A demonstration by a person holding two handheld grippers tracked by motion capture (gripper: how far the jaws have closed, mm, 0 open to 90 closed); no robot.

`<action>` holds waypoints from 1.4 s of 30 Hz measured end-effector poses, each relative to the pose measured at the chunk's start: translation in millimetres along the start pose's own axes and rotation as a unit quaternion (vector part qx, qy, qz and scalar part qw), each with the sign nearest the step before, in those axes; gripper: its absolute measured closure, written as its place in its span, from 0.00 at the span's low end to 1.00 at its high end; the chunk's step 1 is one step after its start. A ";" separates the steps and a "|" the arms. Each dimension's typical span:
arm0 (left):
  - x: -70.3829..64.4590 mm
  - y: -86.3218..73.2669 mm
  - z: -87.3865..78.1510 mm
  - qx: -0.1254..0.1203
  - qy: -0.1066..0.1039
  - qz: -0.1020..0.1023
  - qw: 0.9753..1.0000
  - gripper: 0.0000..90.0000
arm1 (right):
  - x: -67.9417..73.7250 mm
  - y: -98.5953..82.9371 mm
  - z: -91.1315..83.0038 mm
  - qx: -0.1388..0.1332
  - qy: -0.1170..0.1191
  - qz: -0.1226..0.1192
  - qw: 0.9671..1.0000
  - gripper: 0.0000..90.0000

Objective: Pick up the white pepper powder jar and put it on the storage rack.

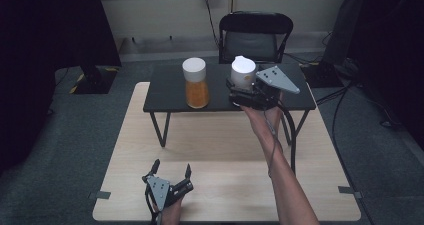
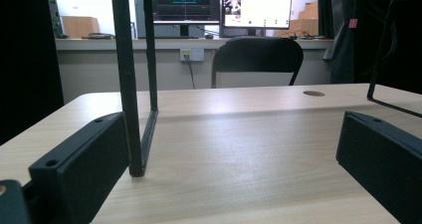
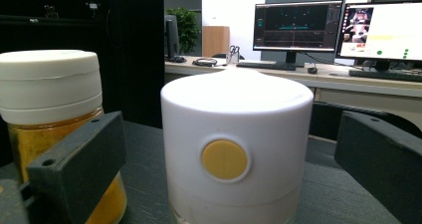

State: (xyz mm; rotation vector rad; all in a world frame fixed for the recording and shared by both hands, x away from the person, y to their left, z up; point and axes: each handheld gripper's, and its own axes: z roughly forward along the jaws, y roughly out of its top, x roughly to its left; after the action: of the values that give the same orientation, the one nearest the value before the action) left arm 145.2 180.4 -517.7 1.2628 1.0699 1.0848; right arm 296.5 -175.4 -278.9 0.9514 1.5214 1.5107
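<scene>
Nearest the person, the left claw (image 1: pixel 172 171) rests low on the pale wooden counter (image 1: pixel 225 150) at its front edge, its two black jaws spread wide with nothing between them; in the left gripper view they frame bare wood and the thin black legs of the small black stand (image 1: pixel 170 92) that sits on the counter farther back. Past it, the person's right forearm reaches forward and up to that stand, where the right claw (image 1: pixel 239 92) is held level at the stand's top. Its jaws are spread apart, one on each side of the white canister (image 3: pixel 234 154), which stands upright between them; a gap shows on the right side, and whether the left jaw touches it I cannot tell. The canister has a round yellow dot on its front wall and a domed white top. Just beside it, to its left on the same stand, stands a jar of orange powder (image 1: pixel 196 87) with a white lid, apart from the canister. Behind the stand a black chair (image 1: pixel 255 35) faces the counter.
</scene>
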 end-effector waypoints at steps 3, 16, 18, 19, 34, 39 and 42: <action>0.0 0.0 0.0 0.000 0.000 0.000 1.000 0.00 | 1.2 -1.6 -4.5 -0.005 -0.001 -0.004 1.000 0.00; 0.0 0.0 0.0 0.000 0.000 0.000 1.000 0.00 | 2.2 -15.8 -22.4 -0.026 0.001 0.001 1.000 0.00; 0.0 0.0 0.0 0.000 0.000 0.000 1.000 0.00 | 2.8 -17.7 -25.1 -0.028 0.001 0.001 1.000 0.00; 0.0 0.0 0.0 0.000 0.000 0.000 1.000 0.00 | 3.1 -18.6 -26.5 -0.029 0.001 0.000 1.000 0.00; 0.0 0.0 0.0 0.000 0.000 0.000 1.000 0.00 | 12.8 -38.1 -56.1 -0.050 -0.002 -0.012 0.999 0.00; 0.0 0.0 0.0 0.000 0.000 0.000 1.000 0.00 | 18.6 -45.2 -65.3 -0.051 -0.014 -0.030 0.998 0.00; 0.0 0.0 0.0 0.000 0.000 0.000 1.000 0.00 | 19.5 -51.0 -71.0 -0.051 -0.014 -0.034 0.998 0.00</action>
State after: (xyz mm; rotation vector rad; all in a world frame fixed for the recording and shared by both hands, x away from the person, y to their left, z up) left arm 145.2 180.4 -517.7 1.2630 1.0701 1.0850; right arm 224.5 -188.3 -330.6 0.8503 1.4279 1.5056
